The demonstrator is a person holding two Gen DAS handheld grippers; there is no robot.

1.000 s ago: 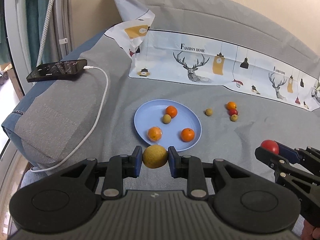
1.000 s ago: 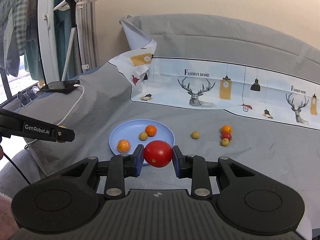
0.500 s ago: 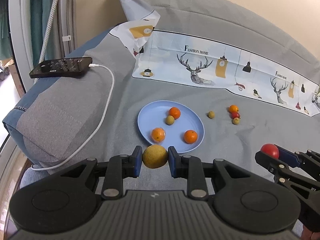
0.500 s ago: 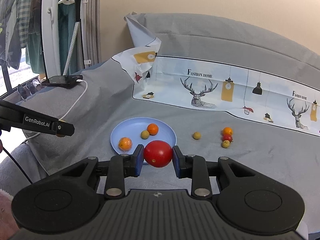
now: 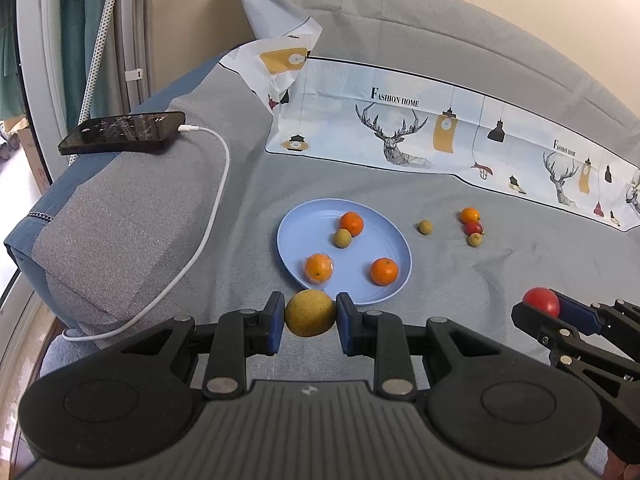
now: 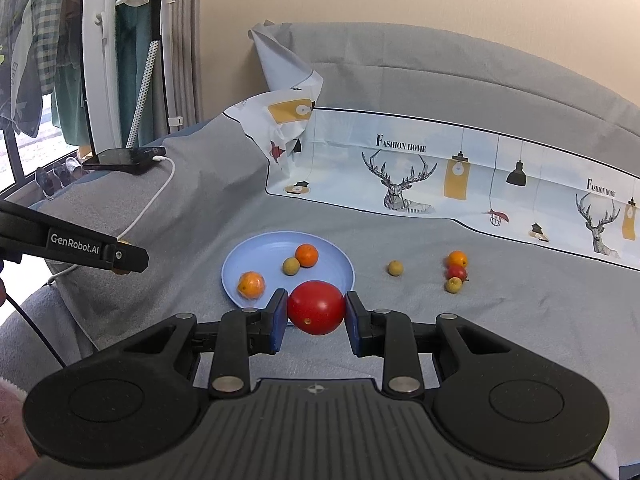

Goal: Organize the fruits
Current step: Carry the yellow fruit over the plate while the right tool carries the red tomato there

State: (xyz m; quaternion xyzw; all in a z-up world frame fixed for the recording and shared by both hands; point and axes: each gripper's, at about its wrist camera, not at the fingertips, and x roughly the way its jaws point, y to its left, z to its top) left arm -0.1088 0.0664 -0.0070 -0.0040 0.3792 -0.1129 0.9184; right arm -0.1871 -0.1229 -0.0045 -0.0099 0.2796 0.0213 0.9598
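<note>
The left gripper [image 5: 310, 317] has its fingers clamped on a yellow-brown fruit [image 5: 310, 313]; the right gripper [image 6: 316, 312] pinches a red tomato [image 6: 316, 306]. Just beyond both fingertips sits the blue plate [image 5: 384, 240] holding three oranges and one small fruit; farther right, four loose fruits lie on the sofa [image 5: 520, 264].

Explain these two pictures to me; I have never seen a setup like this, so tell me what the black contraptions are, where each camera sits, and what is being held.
There is no robot here. A person holds two hand tools, each ending in a two-finger claw with a wide-angle camera looking along its fingers.

The left camera's picture shows the left claw gripping a round yellow-brown fruit. The right camera's shows the right claw gripping a smooth red tomato-like fruit.

Ahead, on a grey fabric-covered sofa seat, lies a round light-blue plate with three oranges and one small yellowish fruit. Four small loose fruits lie to its right. A black phone charges on the armrest.
</note>
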